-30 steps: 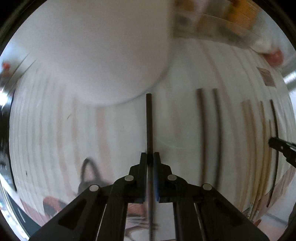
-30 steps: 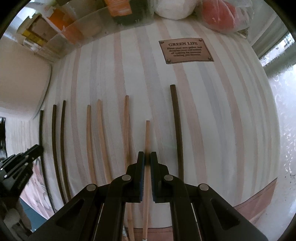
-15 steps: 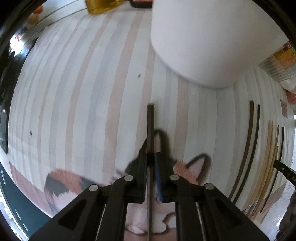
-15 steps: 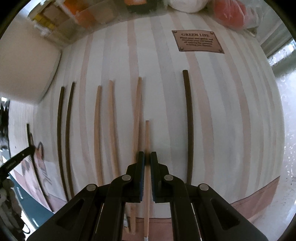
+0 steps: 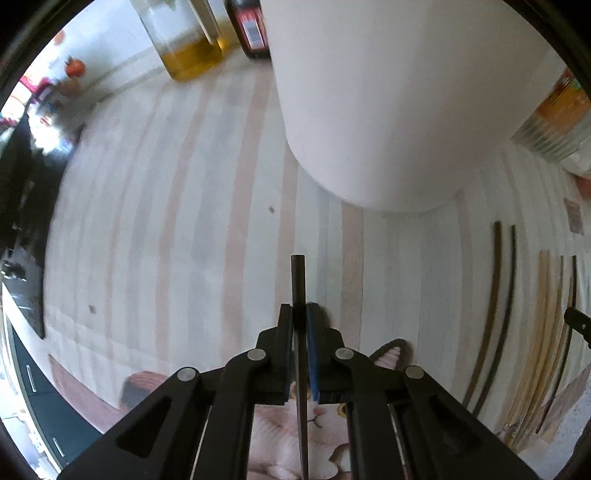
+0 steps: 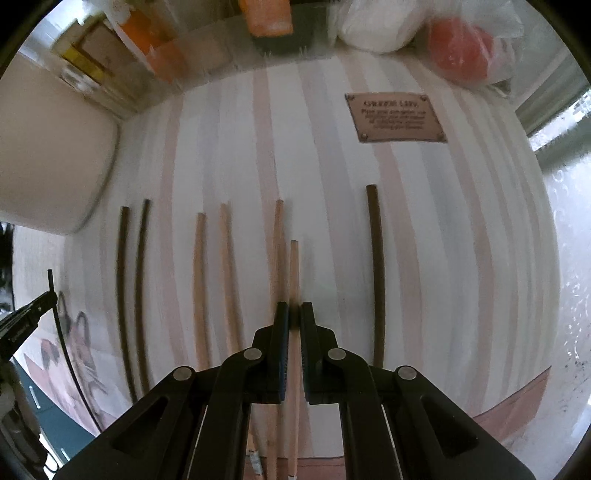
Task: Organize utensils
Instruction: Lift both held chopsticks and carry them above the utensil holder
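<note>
My left gripper points down at the striped mat, its jaws closing on a dark chopstick that sticks out ahead of the pads. In the right wrist view that chopstick hangs at the far left, apart from the rows. My right gripper is shut on a light wooden chopstick, close beside another light one. Also on the mat lie a dark pair, a light pair and a single dark chopstick.
A tall white container stands on the mat just beyond the left gripper. An oil bottle and a dark bottle stand behind it. A brown label and a bagged red object are at the far right.
My left gripper has carried the dark chopstick leftward, away from the rows and past the white container. My right gripper has brought its light chopstick closer to the single light one.
</note>
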